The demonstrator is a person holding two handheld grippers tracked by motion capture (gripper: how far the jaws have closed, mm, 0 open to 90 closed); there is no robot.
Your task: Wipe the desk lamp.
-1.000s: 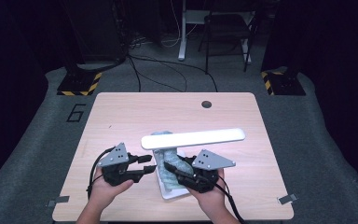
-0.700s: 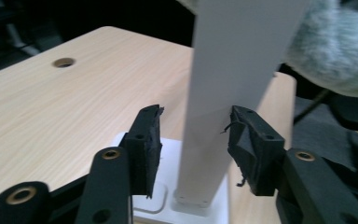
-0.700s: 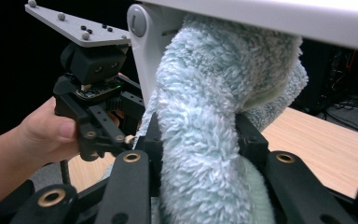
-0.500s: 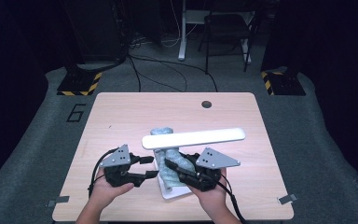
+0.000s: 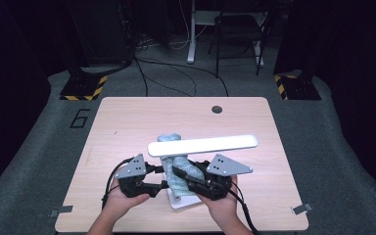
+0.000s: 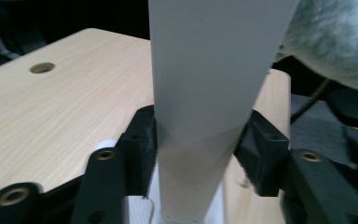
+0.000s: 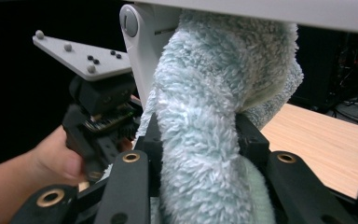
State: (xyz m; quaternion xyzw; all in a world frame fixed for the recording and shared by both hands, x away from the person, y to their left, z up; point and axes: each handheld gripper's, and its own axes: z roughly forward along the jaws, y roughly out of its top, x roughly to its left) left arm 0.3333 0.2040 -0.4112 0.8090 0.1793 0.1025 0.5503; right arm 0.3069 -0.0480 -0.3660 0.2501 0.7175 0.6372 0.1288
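Lamp [image 5: 203, 145] first: a white desk lamp stands near the front middle of the wooden table [image 5: 127, 122], its long flat head lying level across the top of its upright stem [image 6: 205, 93]. Its square base is mostly hidden under cloth and grippers, with just a white corner showing at the table's front edge. A pale blue fluffy towel [image 5: 176, 166] is wound around the stem, running from behind the lamp head down to the base.

Left of the lamp, the left gripper [image 5: 159, 177] has its jaws set on either side of the bare stem; they have just been closing, and the pads seem to touch it. Right of the lamp, the right gripper [image 5: 178, 172] is clenched on the towel, which bulges between its pads [image 7: 249, 135].
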